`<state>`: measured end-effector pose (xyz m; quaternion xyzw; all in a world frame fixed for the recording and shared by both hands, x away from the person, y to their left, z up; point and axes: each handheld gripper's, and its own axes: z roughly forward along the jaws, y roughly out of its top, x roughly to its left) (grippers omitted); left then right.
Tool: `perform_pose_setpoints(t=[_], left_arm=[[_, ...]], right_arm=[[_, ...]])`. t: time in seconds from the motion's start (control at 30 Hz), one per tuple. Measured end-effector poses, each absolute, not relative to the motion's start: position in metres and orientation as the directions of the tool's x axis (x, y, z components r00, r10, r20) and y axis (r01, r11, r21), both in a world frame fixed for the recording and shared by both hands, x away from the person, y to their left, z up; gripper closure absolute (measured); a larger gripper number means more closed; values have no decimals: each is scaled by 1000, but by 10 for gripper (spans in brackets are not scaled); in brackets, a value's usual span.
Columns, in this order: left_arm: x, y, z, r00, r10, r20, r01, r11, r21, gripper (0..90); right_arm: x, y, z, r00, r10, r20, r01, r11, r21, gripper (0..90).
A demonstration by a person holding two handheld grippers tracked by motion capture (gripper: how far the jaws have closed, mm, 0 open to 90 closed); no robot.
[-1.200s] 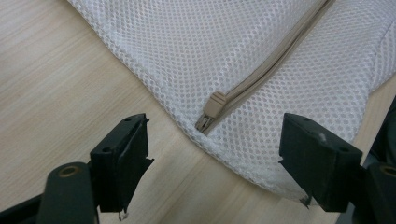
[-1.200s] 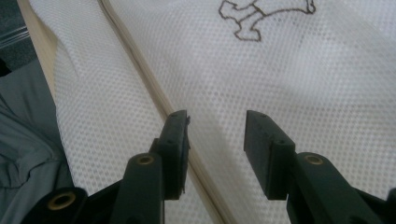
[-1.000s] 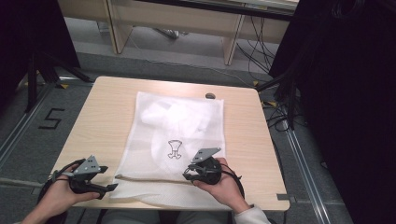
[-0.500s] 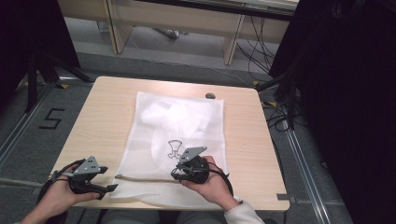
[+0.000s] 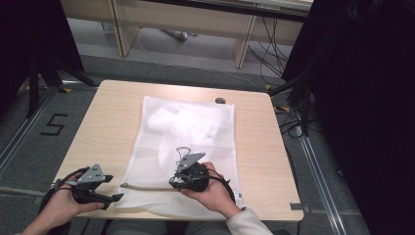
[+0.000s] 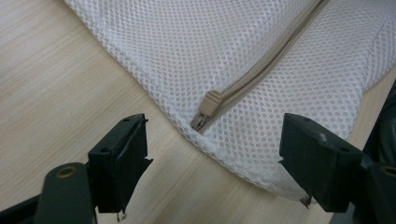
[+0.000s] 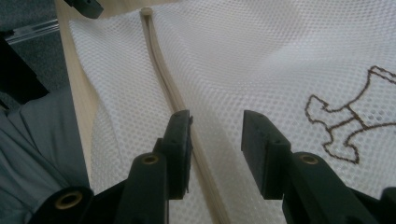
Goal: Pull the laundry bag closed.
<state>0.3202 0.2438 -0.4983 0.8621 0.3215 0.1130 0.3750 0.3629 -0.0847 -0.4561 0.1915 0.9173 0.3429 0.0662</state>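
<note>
From above, a white mesh bag (image 5: 183, 152) is lying down the middle of the table (image 5: 98, 122), its contents blurring into pale folds. My left gripper (image 5: 105, 193) is hovering just off its near left corner; my right gripper (image 5: 182, 181) is sitting over its near edge, fingertips hard to make out.

Along my left jaws, standing wide and empty, the zipper pull (image 6: 208, 108) is lying between them (untouched).

Along my right jaws, which have just been closing and are now narrow but gripping nothing, the beige zipper (image 7: 163, 70) is running beneath; an embroidered figure (image 7: 348, 126) is cut off at the right.
</note>
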Motion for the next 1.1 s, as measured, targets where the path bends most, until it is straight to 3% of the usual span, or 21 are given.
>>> perform_pose_setpoints(t=[1.1], left_arm=[[315, 250, -498, 761, 646, -66, 481, -493, 725, 230]], right_arm=[[368, -21, -459, -955, 293, 35, 249, 733, 633, 670]])
